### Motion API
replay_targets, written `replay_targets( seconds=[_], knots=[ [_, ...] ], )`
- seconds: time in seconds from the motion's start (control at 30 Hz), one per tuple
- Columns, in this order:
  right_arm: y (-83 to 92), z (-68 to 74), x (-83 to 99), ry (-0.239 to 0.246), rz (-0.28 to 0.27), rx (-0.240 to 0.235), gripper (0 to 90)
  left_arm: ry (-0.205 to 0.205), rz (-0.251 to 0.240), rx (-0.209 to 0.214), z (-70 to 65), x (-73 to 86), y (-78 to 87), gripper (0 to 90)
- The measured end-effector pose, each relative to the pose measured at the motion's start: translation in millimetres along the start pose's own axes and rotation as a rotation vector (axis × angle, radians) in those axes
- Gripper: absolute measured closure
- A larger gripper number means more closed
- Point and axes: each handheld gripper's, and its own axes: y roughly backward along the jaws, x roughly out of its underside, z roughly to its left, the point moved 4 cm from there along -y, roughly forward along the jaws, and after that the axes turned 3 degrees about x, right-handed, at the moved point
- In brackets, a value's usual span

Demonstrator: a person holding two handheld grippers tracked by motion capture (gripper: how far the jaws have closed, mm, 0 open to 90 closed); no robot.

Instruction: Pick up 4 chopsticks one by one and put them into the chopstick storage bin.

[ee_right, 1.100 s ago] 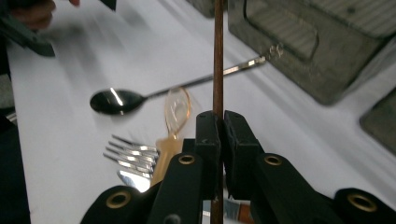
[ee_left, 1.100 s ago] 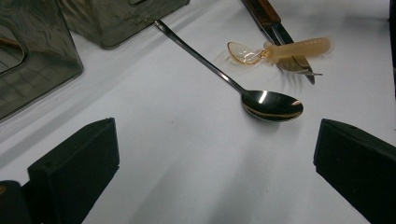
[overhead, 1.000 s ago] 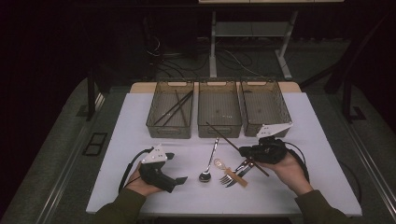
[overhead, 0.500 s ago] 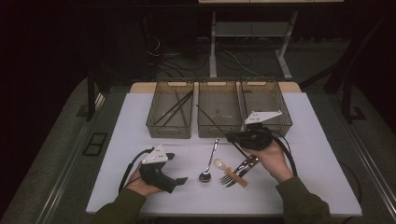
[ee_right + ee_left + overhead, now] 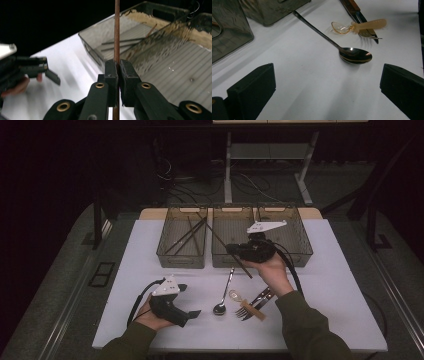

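My right gripper (image 5: pixel 234 250) is shut on a thin brown chopstick (image 5: pixel 244 266) and holds it in the air by the front of the middle basket (image 5: pixel 220 263). In the right gripper view the chopstick (image 5: pixel 116 30) runs straight up between the closed pads (image 5: pixel 119 63). My left gripper (image 5: pixel 189 300) rests low at the table's front left, jaws wide apart with nothing between them (image 5: pixel 327 67). Ahead of it lies a metal spoon (image 5: pixel 352 53), and beyond that a clear amber plastic spoon (image 5: pixel 342 27).
Three smoky baskets stand in a row at the back: the left basket (image 5: pixel 180 265) holds several chopsticks, and the right basket (image 5: pixel 300 255) sits behind my right hand. A metal spoon (image 5: pixel 223 295), a fork and a knife (image 5: pixel 256 303) lie on the white table (image 5: pixel 325 295).
My right gripper has lifted from beside the cutlery and travelled left and back toward the baskets, carrying the chopstick. The left gripper has stayed put.
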Motion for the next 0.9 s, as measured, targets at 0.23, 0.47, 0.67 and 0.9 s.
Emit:
replay_targets(
  seconds=[0.23,0.47,0.67,0.9],
  knots=[
    [-12.5,-2.6,-22.4,-0.025,-0.045,0.010,85.1,0.000,-0.005,0.008,-0.2,-0.4,0.0,0.0],
    [-27.2,-1.8,-45.2,-0.017,-0.072,0.034,85.0,-0.003,-0.007,0.008,0.2,-0.6,0.4,0.0],
    [-48.7,-0.6,-63.3,-0.031,-0.089,0.062,85.0,-0.002,-0.011,0.006,-0.2,-1.0,0.7,0.0],
    [-73.1,2.9,-71.9,-0.007,-0.057,0.095,85.0,-0.008,-0.015,0.009,-0.2,-1.2,1.1,0.0]
  ],
)
